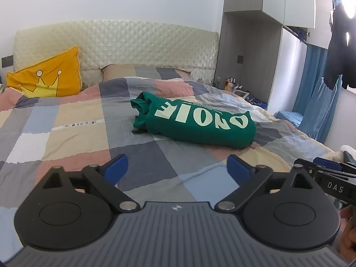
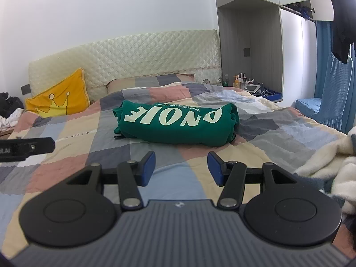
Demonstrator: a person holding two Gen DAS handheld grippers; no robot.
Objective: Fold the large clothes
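Bedroom, patchwork bed point(image 1: 73, 120): green garment point(image 2: 175, 123), folded into a bundle, frame centre. Left claw point(image 1: 178, 170) wide, right claw point(image 2: 181, 169) half-open, both empty. Fold apparently finished; next likely another garment.

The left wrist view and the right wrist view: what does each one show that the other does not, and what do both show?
Only the left wrist view shows the open left gripper from behind. Only the right wrist view shows the fluffy white blanket, the pile of dark and white clothes and the open right gripper whole. Both show the folded green sweatshirt with pale letters on the checked patchwork quilt and the yellow crown cushion.
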